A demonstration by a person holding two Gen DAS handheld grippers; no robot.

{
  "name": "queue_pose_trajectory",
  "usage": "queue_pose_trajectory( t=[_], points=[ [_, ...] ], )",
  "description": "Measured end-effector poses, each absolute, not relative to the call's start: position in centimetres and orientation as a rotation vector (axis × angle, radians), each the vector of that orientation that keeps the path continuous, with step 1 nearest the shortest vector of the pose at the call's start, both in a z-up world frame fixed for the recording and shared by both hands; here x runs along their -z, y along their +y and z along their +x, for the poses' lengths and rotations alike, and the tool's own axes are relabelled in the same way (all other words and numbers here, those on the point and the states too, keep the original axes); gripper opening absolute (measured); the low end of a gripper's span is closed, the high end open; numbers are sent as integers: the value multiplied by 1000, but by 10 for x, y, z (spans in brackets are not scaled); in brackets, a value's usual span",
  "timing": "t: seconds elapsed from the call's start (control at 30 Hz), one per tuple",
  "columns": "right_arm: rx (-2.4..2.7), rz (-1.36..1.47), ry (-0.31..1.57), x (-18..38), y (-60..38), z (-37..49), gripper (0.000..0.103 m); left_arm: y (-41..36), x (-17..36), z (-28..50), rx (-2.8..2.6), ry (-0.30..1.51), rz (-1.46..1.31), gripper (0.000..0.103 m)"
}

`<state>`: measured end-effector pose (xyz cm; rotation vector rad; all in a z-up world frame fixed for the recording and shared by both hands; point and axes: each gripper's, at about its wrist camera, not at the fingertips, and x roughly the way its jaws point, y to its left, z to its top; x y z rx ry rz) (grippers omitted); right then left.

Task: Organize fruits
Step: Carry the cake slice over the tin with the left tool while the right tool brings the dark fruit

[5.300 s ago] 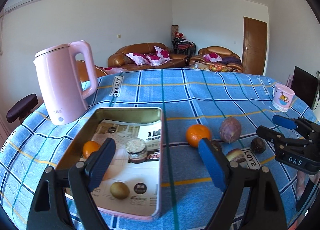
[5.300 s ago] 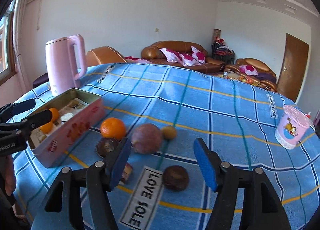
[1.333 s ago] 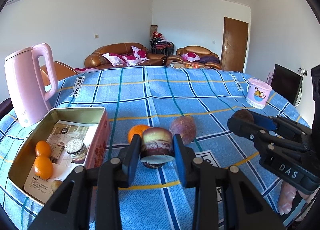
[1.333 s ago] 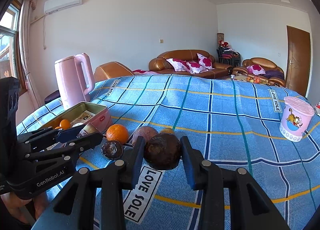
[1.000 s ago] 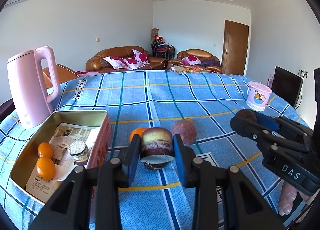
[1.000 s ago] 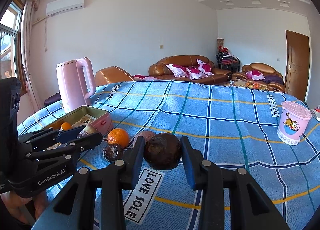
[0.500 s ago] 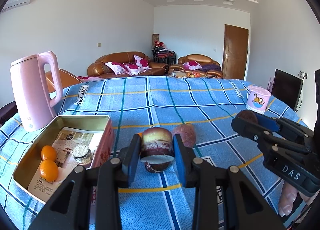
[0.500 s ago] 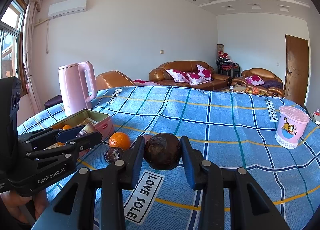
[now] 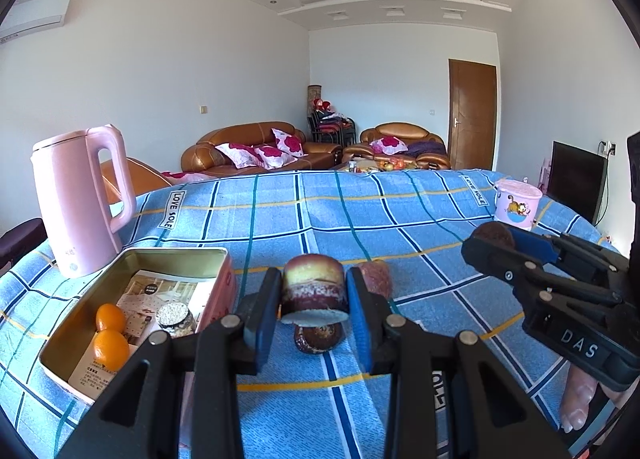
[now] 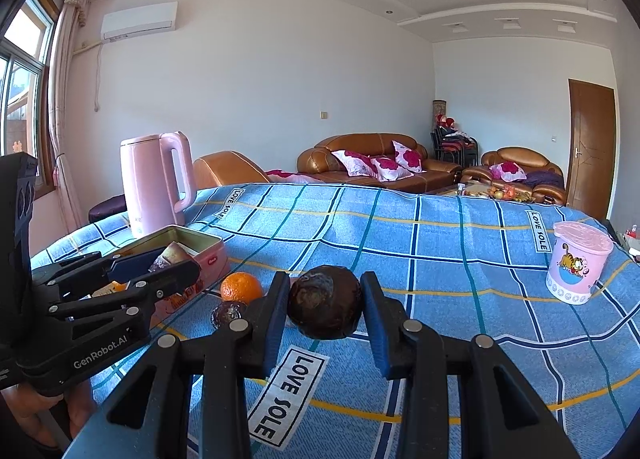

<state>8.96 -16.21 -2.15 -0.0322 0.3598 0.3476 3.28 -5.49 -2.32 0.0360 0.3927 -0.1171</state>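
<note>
The surface (image 9: 400,219), draped in a blue plaid cloth printed "LOVE SOLE", carries everything here. At its left stands a pink electric kettle (image 9: 80,203), well clear of the work. Just in front of the kettle lies the open pink tin (image 9: 224,279), lined with printed paper and holding two small oranges (image 9: 110,333) and a little round jar (image 9: 174,317); it looks like the collecting place for the fruit. Far off on the right sits a pink cartoon cup (image 10: 578,265), out of the way.

The left gripper (image 9: 314,297) has its fingers clamped on a cut purple-and-yellow fruit piece (image 9: 313,287), held above the cloth just right of the tin, probably ready to be carried across into it. The right gripper (image 10: 324,307) has its fingers closed on a dark, wrinkled round fruit (image 10: 325,307), likely a passion fruit, lifted clear of the surface, presumably waiting its turn.

Still on the cloth between the grippers and the tin lie an orange (image 10: 241,288), a reddish-purple fruit (image 9: 376,277) and a small dark fruit (image 10: 228,313), so the sorting seems partly done.
</note>
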Motion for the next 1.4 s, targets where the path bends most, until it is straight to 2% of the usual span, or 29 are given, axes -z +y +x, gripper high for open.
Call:
queue_pose_trajectory(
  t=[0.5, 1.4],
  points=[
    [-397, -42, 368, 10, -141, 88, 38, -36, 18, 25, 79, 384, 45, 35],
    [-623, -119, 412, -10, -24, 122, 38, 74, 18, 57, -97, 498, 1, 35]
  ],
)
